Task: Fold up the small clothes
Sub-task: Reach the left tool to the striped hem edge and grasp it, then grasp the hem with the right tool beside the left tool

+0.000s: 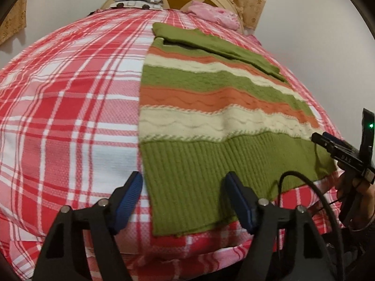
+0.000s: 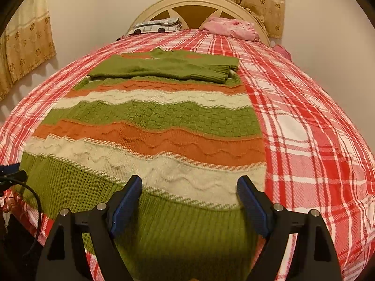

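Both sleeves [image 2: 164,70] are laid across the sweater [image 2: 145,126], spread flat on the bed [image 2: 304,117], so the hem can be folded up. Left tongs [image 1: 182,201] and right tongs [image 2: 189,201] are held wide open at the hem, apparently gripping nothing.

the letters "das" stand in pale print on the black body of the right gripper [image 1: 315,138].
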The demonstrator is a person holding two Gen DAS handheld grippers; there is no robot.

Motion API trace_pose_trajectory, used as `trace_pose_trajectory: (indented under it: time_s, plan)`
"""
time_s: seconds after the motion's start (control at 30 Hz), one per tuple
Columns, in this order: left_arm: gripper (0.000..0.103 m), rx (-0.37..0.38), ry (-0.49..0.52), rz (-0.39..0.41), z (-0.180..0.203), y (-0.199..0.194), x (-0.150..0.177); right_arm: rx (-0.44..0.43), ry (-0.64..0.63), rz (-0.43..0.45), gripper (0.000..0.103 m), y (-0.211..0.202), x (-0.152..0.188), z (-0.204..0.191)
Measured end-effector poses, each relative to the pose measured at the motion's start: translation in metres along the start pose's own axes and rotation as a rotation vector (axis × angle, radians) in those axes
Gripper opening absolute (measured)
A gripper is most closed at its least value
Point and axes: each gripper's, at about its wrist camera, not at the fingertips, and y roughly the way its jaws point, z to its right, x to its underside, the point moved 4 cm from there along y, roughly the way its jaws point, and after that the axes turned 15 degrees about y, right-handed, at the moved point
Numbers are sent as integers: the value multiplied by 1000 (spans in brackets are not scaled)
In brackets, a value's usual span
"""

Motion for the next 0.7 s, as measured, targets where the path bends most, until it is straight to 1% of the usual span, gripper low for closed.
trace_pose_trajectory:
  time_s: [0.07, 0.2, 0.27, 0.3, 0.37, 0.4, 0.47, 0.5, 0.53, 0.57, 0.7]
  plan:
    - [75, 20, -1, 9, 1, -1, 0, -4, 35, -3, 84, -3, -1, 8]
    - [73, 17, 11, 11, 5, -2, 0, -6, 74, -18, 84, -3, -1, 17]
    - [61, 15, 17, 14, 6, -2, 1, -5, 77, -21, 84, -4, 0, 20]
    - [59, 19, 18, 16, 6, -3, 1, -9, 81, -26, 84, -5, 1, 21]
    - [49, 26, 13, 17, 6, -3, 2, -22, 97, -41, 84, -9, 4, 25]
    - [47, 34, 9, 22, 5, -4, 3, -22, 106, -41, 84, -11, 4, 28]
    - [35, 47, 2, 33, 4, -4, 4, -27, 134, -45, 84, -19, 6, 37]
    - [32, 54, 0, 38, 4, -3, 4, -21, 145, -46, 84, -22, 6, 40]
    - [26, 64, 0, 45, 4, -3, 4, -14, 148, -49, 84, -24, 7, 43]
    - [23, 71, 3, 48, 5, -3, 4, -2, 150, -51, 84, -28, 8, 47]
    - [22, 71, 17, 56, 6, -2, 4, 12, 160, -66, 84, -37, 16, 53]
